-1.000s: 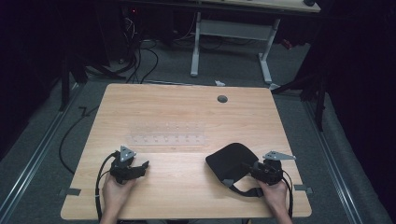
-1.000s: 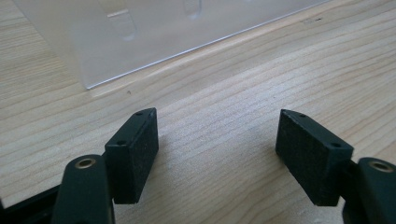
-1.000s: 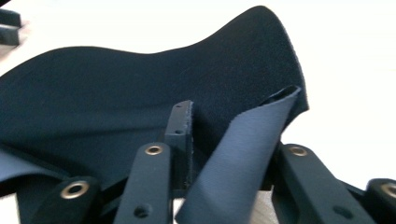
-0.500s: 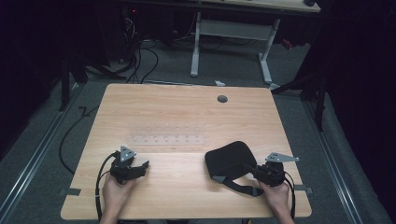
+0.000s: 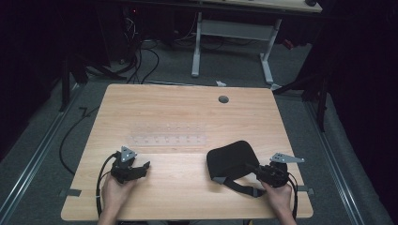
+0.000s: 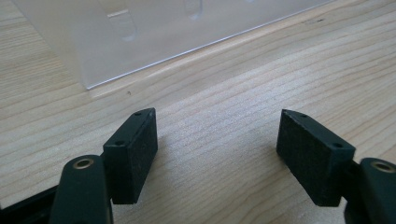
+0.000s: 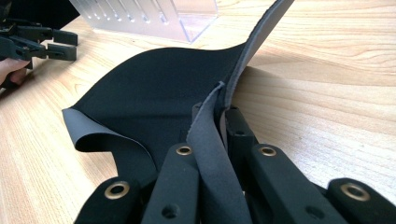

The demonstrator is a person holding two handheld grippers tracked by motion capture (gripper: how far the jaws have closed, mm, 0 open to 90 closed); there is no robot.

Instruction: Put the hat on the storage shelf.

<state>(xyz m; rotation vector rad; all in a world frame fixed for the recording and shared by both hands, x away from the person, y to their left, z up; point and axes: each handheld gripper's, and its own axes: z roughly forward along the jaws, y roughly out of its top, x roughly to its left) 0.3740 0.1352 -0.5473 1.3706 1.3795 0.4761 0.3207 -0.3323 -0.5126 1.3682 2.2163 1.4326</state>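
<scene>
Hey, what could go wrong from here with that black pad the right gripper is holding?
1. The right gripper pinches only a folded edge of the floppy black pad, so the pad may slip out if pulled.
2. The pad's far edge lies close to the clear plastic rack; dragging it forward could push the rack.
3. The left gripper is open over bare table, so nothing steadies the pad's other side, and it may fold over itself.

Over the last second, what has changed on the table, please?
The right gripper, shut on the black pad, shifted slightly and the pad's shape changed with it. The left gripper stayed open and in place; the clear rack did not move.
</scene>
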